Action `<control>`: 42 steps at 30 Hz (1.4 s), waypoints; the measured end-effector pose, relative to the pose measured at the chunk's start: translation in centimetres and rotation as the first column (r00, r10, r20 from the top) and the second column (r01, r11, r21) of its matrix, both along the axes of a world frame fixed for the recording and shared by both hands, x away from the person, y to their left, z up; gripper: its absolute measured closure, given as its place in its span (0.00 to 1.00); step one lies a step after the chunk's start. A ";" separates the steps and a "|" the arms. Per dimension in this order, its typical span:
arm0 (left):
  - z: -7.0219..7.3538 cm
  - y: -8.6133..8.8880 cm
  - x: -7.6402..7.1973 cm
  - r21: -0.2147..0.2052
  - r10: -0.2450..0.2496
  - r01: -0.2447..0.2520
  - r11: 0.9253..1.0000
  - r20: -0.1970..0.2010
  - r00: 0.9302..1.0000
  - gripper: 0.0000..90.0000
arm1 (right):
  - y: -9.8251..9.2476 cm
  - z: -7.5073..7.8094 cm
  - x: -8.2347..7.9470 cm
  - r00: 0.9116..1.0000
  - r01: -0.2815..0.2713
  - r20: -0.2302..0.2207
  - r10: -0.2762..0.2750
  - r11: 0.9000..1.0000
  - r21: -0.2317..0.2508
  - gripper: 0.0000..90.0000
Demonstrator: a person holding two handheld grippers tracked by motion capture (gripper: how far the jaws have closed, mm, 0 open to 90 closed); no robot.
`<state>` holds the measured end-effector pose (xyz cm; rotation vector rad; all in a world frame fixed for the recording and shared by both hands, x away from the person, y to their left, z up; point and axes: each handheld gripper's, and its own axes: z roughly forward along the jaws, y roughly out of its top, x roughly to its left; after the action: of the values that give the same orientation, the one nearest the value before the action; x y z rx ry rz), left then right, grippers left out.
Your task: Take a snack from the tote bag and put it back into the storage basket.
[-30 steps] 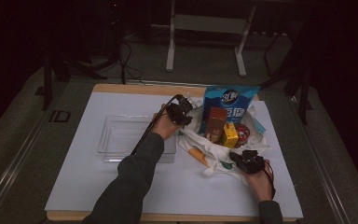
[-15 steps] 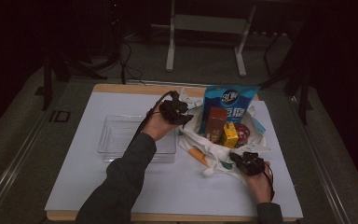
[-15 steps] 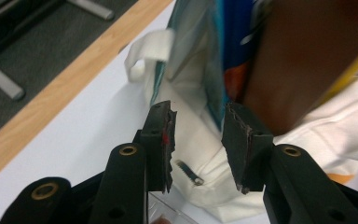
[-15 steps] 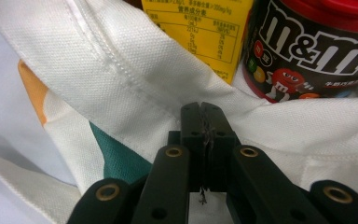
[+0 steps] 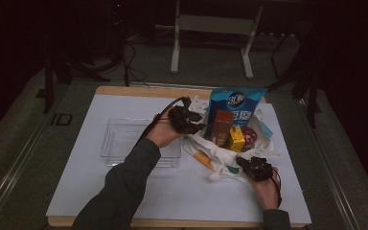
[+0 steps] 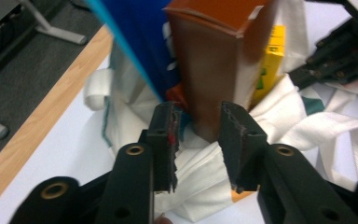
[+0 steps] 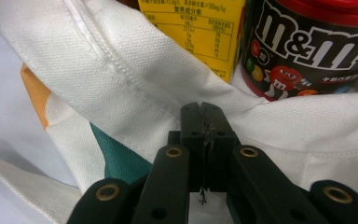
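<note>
The right gripper point(image 5: 255, 166), its jaws pressed together, is pinching the near edge of a white cloth bag point(image 5: 220, 160) on the table point(image 5: 86, 191); the right gripper view shows the pads point(image 7: 204, 122) closed on the fabric point(image 7: 135, 70). The left gripper point(image 5: 188, 120) is hovering at the bag's left side with its jaws apart, having just been closing, and a brown carton point(image 6: 219, 60) is standing just beyond the fingertips point(image 6: 235, 126), between them but not touched, as far as the left gripper view shows.

The bag is lying open on the white table and is holding several goods: a tall blue snack pouch point(image 5: 235, 105) standing at the back, the brown carton point(image 5: 222, 127) upright in front of it, a yellow box point(image 5: 236, 139) just beside the carton, and a red-lidded M&M's tub point(image 7: 317, 42) next to the yellow box point(image 7: 191, 32). An orange and teal print is showing on the bag's cloth.

To the left of the bag, a clear plastic tray point(image 5: 120, 143) is sitting on the table, under the person's left forearm.
</note>
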<state>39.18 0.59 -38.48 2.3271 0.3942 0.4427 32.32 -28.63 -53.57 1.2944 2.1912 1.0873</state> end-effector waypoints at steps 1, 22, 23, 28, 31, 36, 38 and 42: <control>0.1 -0.1 0.0 0.010 -0.006 0.006 1.000 0.006 1.000 0.77 | 0.0 0.0 0.0 1.000 0.000 0.000 0.000 1.000 0.002 0.99; -1.5 -4.0 0.0 0.090 -0.092 0.094 0.991 -0.024 0.995 0.93 | -0.1 0.0 0.0 1.000 -0.001 -0.002 0.001 1.000 0.009 0.99; -1.5 -3.9 0.1 0.095 -0.094 0.096 0.991 -0.028 0.995 0.89 | -0.1 0.0 0.0 1.000 0.000 -0.003 0.000 1.000 0.009 0.99; -1.3 -3.2 0.8 0.080 -0.074 0.080 0.994 -0.072 0.995 0.76 | -0.1 0.0 0.0 1.000 0.002 -0.005 -0.002 1.000 0.013 0.99; -0.9 -3.2 1.0 0.092 -0.077 0.084 0.992 -0.075 0.994 0.69 | -0.1 0.0 0.0 1.000 0.001 -0.006 -0.001 1.000 0.015 0.99; -0.2 -3.4 1.5 0.076 -0.073 0.082 0.994 -0.111 0.991 0.54 | -0.2 0.0 0.1 1.000 0.000 -0.007 0.000 1.000 0.018 0.99; 0.0 -3.5 1.9 0.065 -0.072 0.081 0.995 -0.118 0.990 0.49 | -0.1 0.0 0.0 1.000 0.001 -0.006 -0.001 1.000 0.015 0.99; 0.2 -3.6 2.5 0.036 -0.067 0.072 0.997 -0.130 0.989 0.36 | -0.1 0.0 0.0 1.000 0.001 -0.006 -0.001 1.000 0.016 0.99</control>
<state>41.67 -3.05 -38.30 2.4084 0.3670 0.2706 32.37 -28.77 -53.61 1.3066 2.1899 1.1046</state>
